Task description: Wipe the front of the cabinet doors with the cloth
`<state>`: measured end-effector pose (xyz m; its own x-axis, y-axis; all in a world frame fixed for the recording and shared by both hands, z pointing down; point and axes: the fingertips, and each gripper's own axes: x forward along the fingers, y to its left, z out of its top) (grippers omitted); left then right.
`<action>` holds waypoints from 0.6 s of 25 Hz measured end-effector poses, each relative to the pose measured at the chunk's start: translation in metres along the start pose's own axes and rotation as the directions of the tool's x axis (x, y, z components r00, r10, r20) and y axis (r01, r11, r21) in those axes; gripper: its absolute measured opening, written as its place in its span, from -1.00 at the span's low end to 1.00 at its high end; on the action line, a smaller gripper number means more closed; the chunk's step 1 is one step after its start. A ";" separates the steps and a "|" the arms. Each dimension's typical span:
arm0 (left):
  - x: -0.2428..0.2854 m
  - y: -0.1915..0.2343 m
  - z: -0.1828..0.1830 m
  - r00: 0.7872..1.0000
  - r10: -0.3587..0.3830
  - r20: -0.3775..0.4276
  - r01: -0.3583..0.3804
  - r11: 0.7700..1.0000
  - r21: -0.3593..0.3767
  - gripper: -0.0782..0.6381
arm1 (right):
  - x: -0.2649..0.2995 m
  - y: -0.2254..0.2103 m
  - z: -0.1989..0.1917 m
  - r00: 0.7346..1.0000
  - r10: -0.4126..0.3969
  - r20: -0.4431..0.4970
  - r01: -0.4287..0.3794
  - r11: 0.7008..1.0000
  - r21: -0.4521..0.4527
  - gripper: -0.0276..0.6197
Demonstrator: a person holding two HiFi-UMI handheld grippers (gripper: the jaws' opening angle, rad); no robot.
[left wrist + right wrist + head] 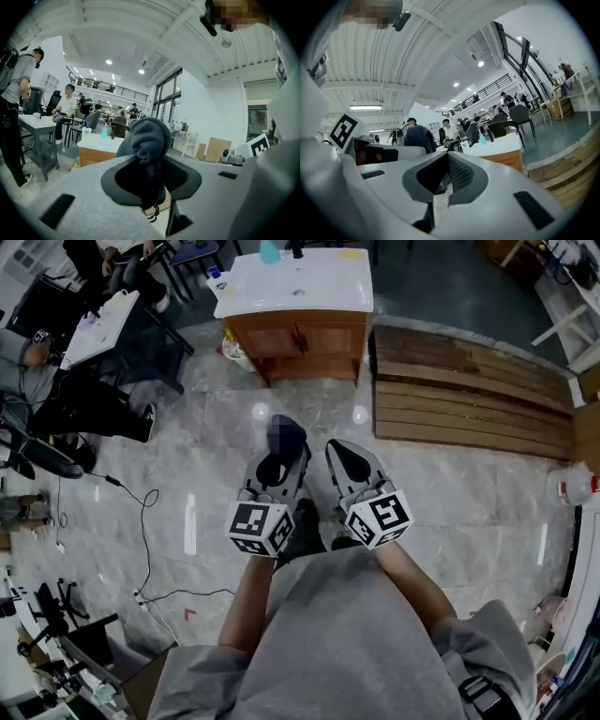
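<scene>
- Since your left gripper [278,465] is clenched on the dark cloth [149,138], with a bunched wad sticking out past the jaws, the step in hand looks like walking up to the cabinet [298,338]. It stands well ahead of you, across bare floor.
- Your right gripper [342,457] has its jaws pressed together on nothing. Keep it low and to the side.
- Once there, crouch so that the wad meets the wooden doors [302,334] flat. I'd judge the loose cloth will fold rather than scrub, so press gently and use overlapping strokes.
- Watch the small clutter [232,351] at the cabinet's left foot; what it is I cannot tell.
- Mind the wooden platform [469,390] just right of the cabinet, a likely trip edge.
- A cable [142,521] trails over the floor to your left, and a desk [98,324] with people seated beside it stands farther left.
</scene>
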<state>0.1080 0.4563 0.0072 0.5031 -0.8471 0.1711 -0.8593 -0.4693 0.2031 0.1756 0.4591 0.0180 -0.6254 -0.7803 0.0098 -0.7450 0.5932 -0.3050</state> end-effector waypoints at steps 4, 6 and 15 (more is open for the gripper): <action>0.020 0.024 0.001 1.000 -0.005 -0.003 0.005 1.000 -0.003 -0.49 | 0.028 -0.011 -0.004 1.000 -0.012 -0.006 0.012 1.000 -0.002 -0.89; 0.031 0.037 0.004 1.000 -0.009 -0.006 0.009 1.000 0.000 -0.49 | 0.045 -0.017 -0.005 1.000 -0.018 -0.010 0.018 1.000 0.000 -0.89; 0.074 0.110 0.010 0.999 -0.021 -0.031 0.021 1.000 -0.014 -0.49 | 0.132 -0.034 -0.008 0.999 -0.038 -0.030 0.038 0.999 0.003 -0.89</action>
<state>0.0503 0.3393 0.0322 0.5237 -0.8289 0.1966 -0.8474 -0.4831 0.2204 0.1164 0.3376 0.0371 -0.6036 -0.7957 0.0498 -0.7673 0.5628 -0.3074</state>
